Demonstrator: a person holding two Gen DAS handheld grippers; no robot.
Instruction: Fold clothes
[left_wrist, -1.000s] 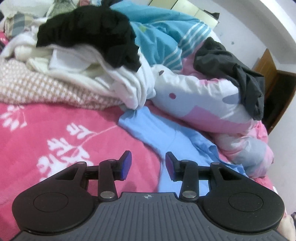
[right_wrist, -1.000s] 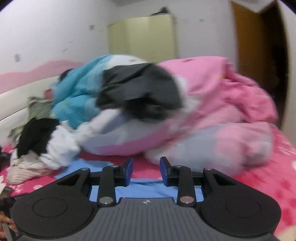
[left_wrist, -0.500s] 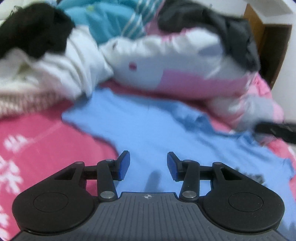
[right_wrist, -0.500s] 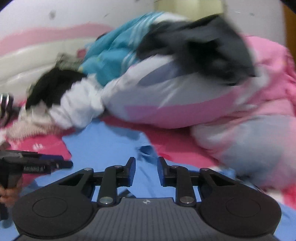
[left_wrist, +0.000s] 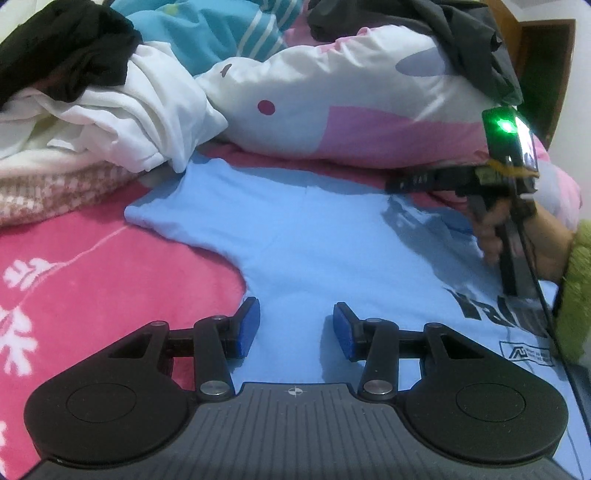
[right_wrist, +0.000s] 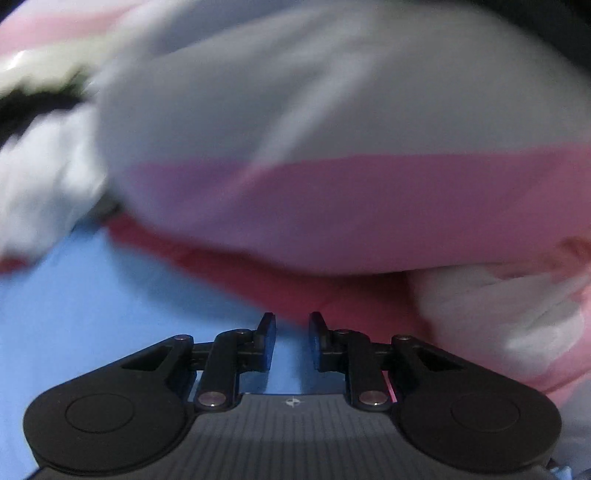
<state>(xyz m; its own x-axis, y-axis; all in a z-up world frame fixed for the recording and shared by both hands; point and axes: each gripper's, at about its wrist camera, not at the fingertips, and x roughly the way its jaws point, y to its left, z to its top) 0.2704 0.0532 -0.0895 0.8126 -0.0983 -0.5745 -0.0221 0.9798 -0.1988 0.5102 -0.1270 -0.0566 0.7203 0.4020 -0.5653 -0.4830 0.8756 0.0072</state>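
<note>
Both grippers have dropped toward blue shirt (left_wrist: 314, 229), flat on pink bedspread (left_wrist: 92, 266). Left gripper (left_wrist: 295, 326): jaws apart, empty, over shirt's side edge. Right gripper (right_wrist: 291, 332): jaws closing, narrow gap, nothing gripped. Step: reaching for edges. Next: pinch both edges.

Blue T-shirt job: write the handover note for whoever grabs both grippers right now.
Left gripper: open, empty, low over the blue T-shirt near its left side.
Right gripper: jaws have just been closing, a narrow gap remains, nothing pinched; it is at the shirt's far edge by the pink-and-white duvet.
Shirt lies spread on the pink bedspread, print up. Unfolded clothes pile at the back left.
Done: shirt laid out. Left: every fold, then the pile.
</note>
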